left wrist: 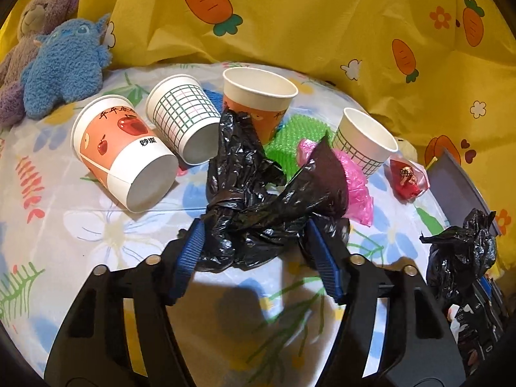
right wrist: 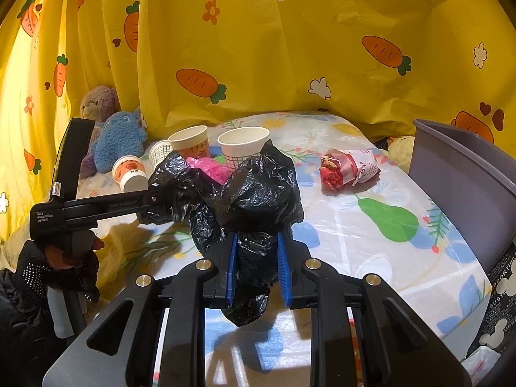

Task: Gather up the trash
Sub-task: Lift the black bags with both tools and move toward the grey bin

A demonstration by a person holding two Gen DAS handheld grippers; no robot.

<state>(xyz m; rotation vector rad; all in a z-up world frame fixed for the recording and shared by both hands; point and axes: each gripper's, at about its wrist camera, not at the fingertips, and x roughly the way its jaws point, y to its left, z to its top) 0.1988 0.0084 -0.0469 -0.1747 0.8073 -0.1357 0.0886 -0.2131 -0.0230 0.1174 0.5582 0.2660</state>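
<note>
Right wrist: black bag (right wrist: 258, 193) pinched between fingers (right wrist: 231, 267).

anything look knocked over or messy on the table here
Yes: two paper cups lie tipped on their sides at the left, the apple-print cup and a grid-pattern cup, while two others stand upright. A crumpled red wrapper lies loose.
</note>
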